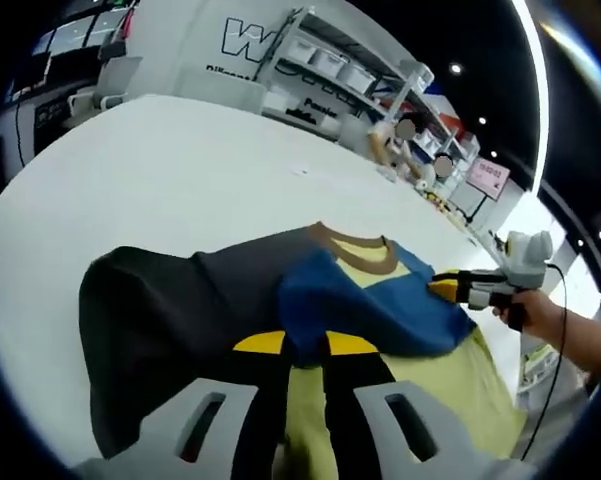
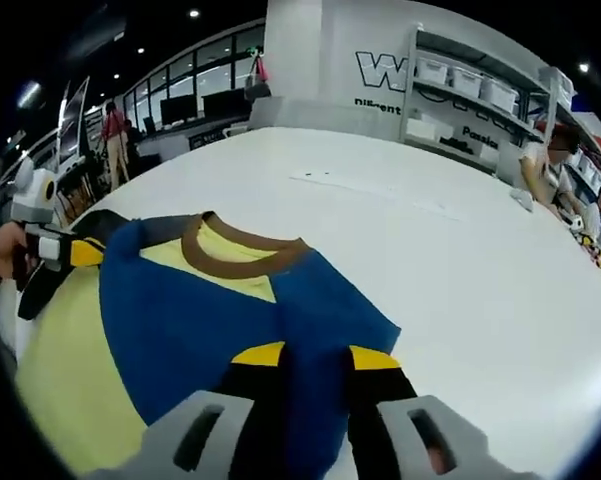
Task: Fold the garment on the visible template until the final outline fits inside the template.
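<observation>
White table (image 2: pixel 460 250), both tools on garment (image 2: pixel 200 330) edges

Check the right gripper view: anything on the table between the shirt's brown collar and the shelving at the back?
In the right gripper view, bare white table runs from the brown collar to the shelving, apart from a faint line across the tabletop.

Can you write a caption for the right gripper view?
Right claw pinching the shirt's blue sleeve on the white table.
</observation>
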The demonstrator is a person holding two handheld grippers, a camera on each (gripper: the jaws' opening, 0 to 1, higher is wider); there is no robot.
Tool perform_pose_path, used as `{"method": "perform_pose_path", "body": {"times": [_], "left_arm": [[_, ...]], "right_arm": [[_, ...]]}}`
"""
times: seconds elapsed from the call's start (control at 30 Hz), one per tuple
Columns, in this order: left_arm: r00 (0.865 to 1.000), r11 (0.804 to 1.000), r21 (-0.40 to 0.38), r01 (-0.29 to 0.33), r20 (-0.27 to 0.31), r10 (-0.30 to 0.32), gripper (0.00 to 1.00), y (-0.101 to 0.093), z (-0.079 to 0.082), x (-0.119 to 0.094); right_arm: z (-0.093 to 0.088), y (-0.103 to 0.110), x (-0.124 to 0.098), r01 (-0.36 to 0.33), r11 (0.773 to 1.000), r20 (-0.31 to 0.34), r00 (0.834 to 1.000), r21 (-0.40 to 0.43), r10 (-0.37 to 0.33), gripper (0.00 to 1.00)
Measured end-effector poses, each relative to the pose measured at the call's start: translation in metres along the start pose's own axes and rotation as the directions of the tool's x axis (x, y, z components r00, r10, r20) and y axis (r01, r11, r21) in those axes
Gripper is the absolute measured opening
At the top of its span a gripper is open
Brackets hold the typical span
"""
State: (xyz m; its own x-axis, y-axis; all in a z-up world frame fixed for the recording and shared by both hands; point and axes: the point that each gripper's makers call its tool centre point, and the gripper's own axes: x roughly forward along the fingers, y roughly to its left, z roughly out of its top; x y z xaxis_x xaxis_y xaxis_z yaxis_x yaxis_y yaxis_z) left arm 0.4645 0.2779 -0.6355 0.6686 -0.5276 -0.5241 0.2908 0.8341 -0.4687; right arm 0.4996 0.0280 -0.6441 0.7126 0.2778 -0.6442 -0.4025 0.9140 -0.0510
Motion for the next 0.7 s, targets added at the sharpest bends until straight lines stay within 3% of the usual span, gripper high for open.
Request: {"method": "perform_pose_path", "body": {"times": [0.23,0.37,0.5,0.7], "left_arm": [[1.0,0.999,-0.032,0.012,0.009,-0.011,0.0,-0.001,0.0,-0.001],[1.0,0.998,-0.057,0.026,0.006,-0.025,0.0,-0.002,0.001,-0.007],[0.999,0.998,-0.047,0.029,-0.012,-0.03,0.0,-0.001,-0.001,-0.012],[0.999,0.998,-0.046,0.038,-0.033,-0.04,0.0,-0.001,-0.001,-0.02]], "right_arm": [[0.002,0.004,0.0,-0.008,1.0,-0.006,1.0,-0.021,0.008,0.01],[0.005,0.0,-0.003,0.01,0.999,0.02,1.0,0.042,-0.011,0.0],[0.006,0.001,-0.003,0.014,1.0,0.015,1.0,0.026,-0.014,0.0],[0.017,-0.012,-0.011,0.059,0.998,0.061,0.996,0.039,-0.061,0.0]]}}
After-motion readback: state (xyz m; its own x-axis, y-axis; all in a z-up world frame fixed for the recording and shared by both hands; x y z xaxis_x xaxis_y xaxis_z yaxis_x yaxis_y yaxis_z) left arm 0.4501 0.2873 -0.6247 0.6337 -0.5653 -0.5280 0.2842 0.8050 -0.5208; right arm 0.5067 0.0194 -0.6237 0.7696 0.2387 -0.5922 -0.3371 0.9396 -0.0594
